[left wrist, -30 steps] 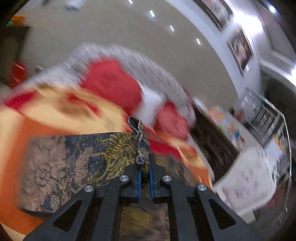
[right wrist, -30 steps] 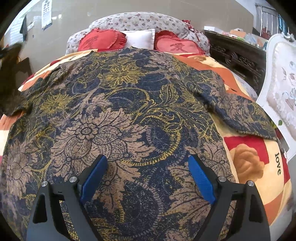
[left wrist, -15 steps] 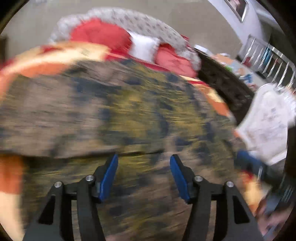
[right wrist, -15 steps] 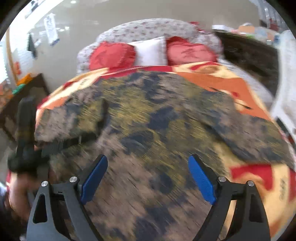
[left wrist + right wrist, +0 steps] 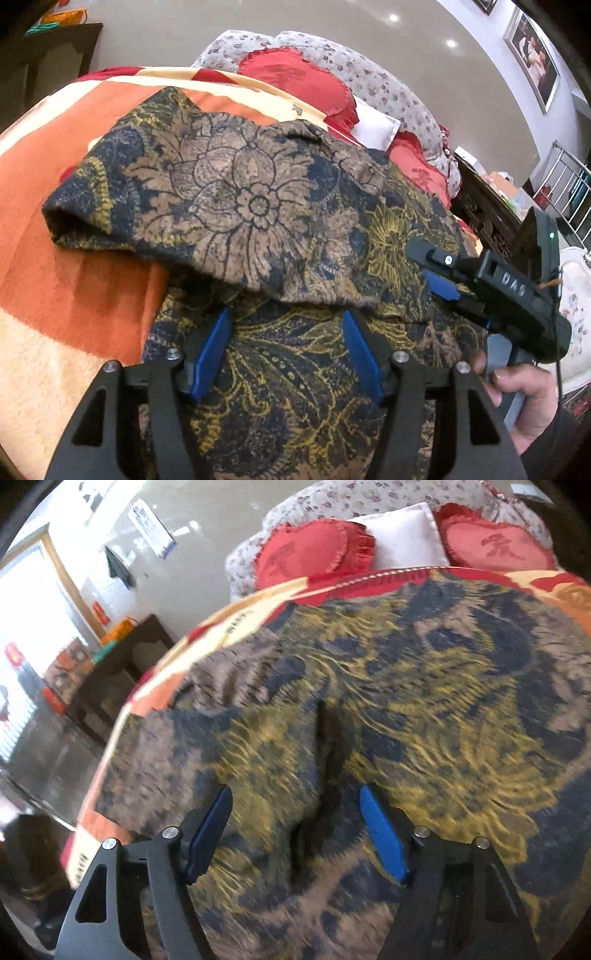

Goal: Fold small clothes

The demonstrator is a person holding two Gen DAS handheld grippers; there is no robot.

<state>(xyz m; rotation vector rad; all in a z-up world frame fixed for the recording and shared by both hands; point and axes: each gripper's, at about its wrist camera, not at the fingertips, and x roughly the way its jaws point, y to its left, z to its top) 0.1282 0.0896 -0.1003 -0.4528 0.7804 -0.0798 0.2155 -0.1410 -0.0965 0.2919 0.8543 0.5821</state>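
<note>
Navy-and-gold floral batik shirt [image 5: 258, 206] looks thin and floppy; grab the folded edge. Left gripper [image 5: 286, 354] and right gripper [image 5: 295, 830] both gape empty.

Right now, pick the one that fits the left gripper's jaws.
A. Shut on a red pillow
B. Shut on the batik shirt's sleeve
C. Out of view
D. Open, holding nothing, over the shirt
D: the left gripper shows its jaws spread wide, nothing between them, over the batik shirt.
</note>
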